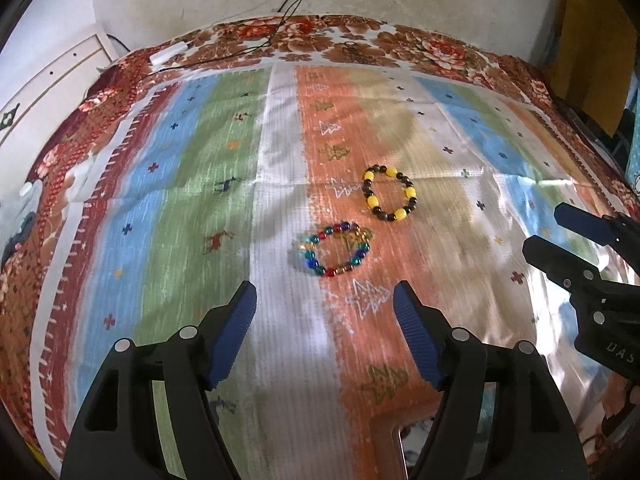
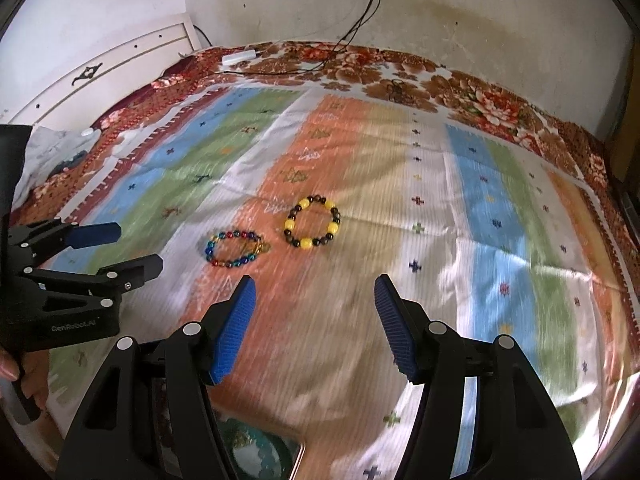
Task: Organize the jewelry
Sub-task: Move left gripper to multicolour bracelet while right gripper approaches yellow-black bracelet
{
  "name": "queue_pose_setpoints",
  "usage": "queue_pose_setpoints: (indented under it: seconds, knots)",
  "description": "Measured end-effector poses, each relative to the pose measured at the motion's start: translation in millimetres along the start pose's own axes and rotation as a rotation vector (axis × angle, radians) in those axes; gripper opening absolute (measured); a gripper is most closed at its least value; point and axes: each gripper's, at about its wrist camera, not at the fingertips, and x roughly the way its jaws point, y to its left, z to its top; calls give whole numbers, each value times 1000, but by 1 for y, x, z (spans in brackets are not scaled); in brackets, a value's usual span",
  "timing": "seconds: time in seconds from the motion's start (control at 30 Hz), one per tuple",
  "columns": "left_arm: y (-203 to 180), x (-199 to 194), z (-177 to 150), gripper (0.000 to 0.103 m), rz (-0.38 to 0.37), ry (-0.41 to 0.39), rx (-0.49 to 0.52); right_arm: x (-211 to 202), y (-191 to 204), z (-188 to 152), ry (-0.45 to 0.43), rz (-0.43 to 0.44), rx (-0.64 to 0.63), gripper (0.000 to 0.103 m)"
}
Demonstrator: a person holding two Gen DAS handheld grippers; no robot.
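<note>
Left wrist view shows your left hand-held gripper [image 1: 325, 298] spread wide with nothing between its blue pads, poised over the striped cloth [image 1: 168, 184] that covers the bed. Just beyond its fingertips lies the multicoloured bead bracelet [image 1: 334, 252], resting across the seam where the white stripe meets the orange one. Farther off and a little to the right, close by but apart from it, sits the yellow and black bead bracelet [image 1: 390, 194] on the orange stripe. At the right edge of that view your right hand-held gripper [image 1: 540, 228] reaches in with its fingers parted and empty. In the right wrist view that same right hand-held gripper [image 2: 315, 285] is open wide, holding nothing, and both bracelets lie flat ahead of it: the yellow and black bead bracelet [image 2: 312, 222] almost straight ahead, the multicoloured bead bracelet [image 2: 236, 250] to its left and slightly nearer. Your left hand-held gripper [image 2: 138, 246] enters from the left, fingers apart, pointing toward the multicoloured one without touching it. At the far edge of the bed, a white power strip [image 2: 239, 57] and black cables [image 2: 352, 28] lie on the floral bedsheet [image 2: 480, 92] below the wall.
</note>
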Motion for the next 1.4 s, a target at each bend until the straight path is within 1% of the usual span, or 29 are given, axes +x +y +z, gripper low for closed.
queue_pose_setpoints:
  seconds: [0.47,0.57,0.77,0.9,1.2,1.4]
  knots:
    - [15,37,19,71,30,40,-41,41,-15,20,29,2,82,61]
    - [17,44,22,71,27,50,-46,49,-18,24,32,2,96,61]
    - [18,62,26,71,10,90,-53,70,-25,29,77,43,153,61]
    - [18,71,28,71,10,112,-52,86,-28,31,107,40,166,61]
    - [19,90,30,71,19,153,-46,117,-29,35,149,28,162,61]
    - [20,101,32,71,10,183,-48,137,-27,40,186,33,124,61]
